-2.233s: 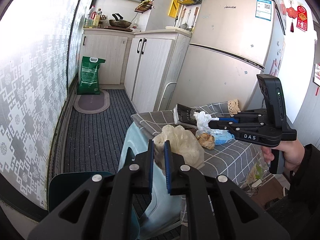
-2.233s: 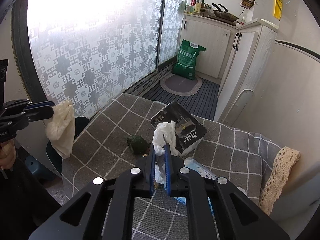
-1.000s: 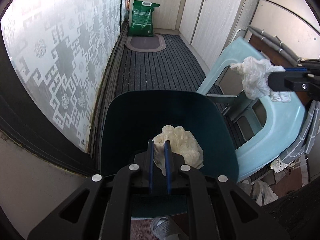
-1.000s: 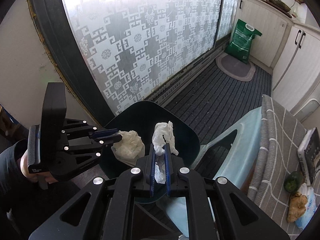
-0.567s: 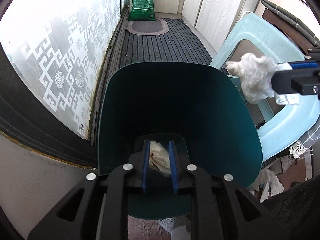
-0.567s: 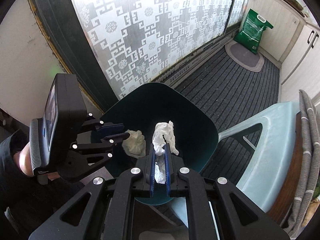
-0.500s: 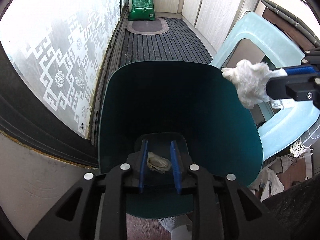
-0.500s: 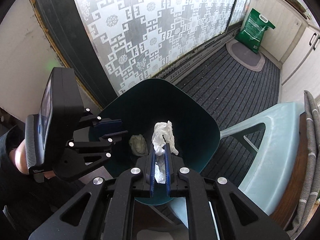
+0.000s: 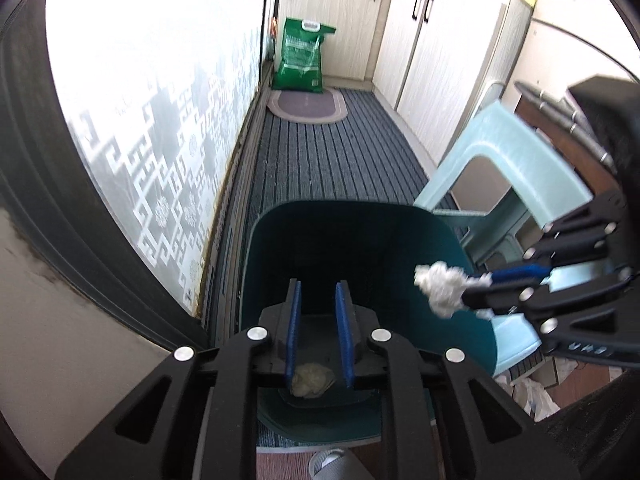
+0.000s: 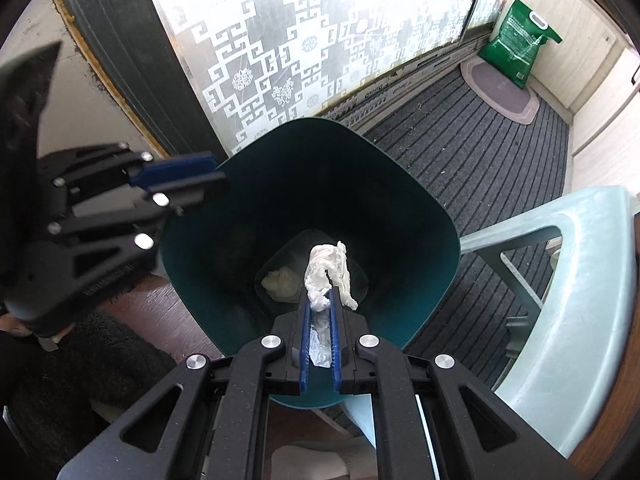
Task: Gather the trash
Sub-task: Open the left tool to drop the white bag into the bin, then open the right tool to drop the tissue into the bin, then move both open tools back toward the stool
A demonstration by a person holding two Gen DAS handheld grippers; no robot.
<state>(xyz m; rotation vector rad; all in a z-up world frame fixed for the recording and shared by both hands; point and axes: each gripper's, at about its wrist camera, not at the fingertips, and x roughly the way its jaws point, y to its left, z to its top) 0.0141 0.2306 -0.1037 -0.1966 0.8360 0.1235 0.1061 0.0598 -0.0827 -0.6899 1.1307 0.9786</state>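
Observation:
A dark teal trash bin [image 9: 400, 232] [image 10: 400, 184] stands on the floor by the patterned window. A crumpled beige wad [image 9: 312, 378] [image 10: 282, 279] lies on its bottom. My left gripper [image 9: 318, 292] is open and empty above the bin's near rim; it also shows in the right wrist view [image 10: 188, 184]. My right gripper [image 10: 319, 298] is shut on a crumpled white tissue [image 10: 326, 272] and holds it over the bin's opening. In the left wrist view the right gripper [image 9: 480, 284] holds the tissue [image 9: 440, 287] above the bin's right rim.
A pale blue plastic stool [image 9: 516, 160] [image 10: 580, 280] stands right beside the bin. A green bag [image 9: 303, 56] [image 10: 518, 46] and an oval mat [image 9: 306, 101] lie at the far end of the striped floor. White cabinets [image 9: 436, 44] line the right.
My left gripper opened and the beige wad dropped to the bin's bottom. The left gripper has lifted and tilted up. My right gripper with the tissue moved further over the bin.

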